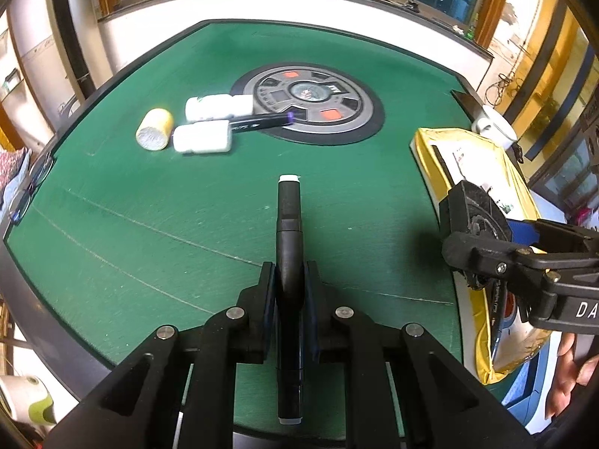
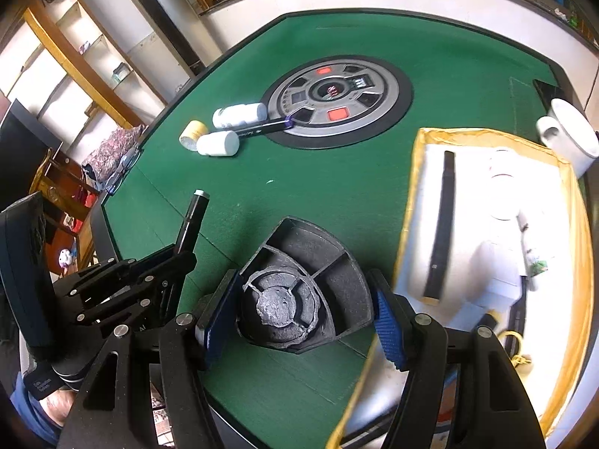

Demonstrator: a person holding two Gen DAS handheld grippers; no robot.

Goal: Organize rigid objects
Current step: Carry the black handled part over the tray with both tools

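My left gripper (image 1: 289,280) is shut on a black marker pen (image 1: 288,217) with white ends, held above the green table; the pen also shows in the right wrist view (image 2: 191,220). My right gripper (image 2: 299,318) is shut on a black wedge-shaped plastic piece (image 2: 299,280), next to the yellow-lined box (image 2: 411,194); the piece also shows in the left wrist view (image 1: 471,224). Two white bottles (image 1: 217,106) (image 1: 202,136), a yellow-capped jar (image 1: 154,129) and another black pen (image 1: 258,121) lie at the far left of the table.
A round grey control panel (image 1: 310,101) sits in the table's middle. The box holds a black bar (image 2: 441,224) and white items. A white mug (image 2: 569,134) stands beyond the box. Glasses (image 1: 33,183) lie at the left edge.
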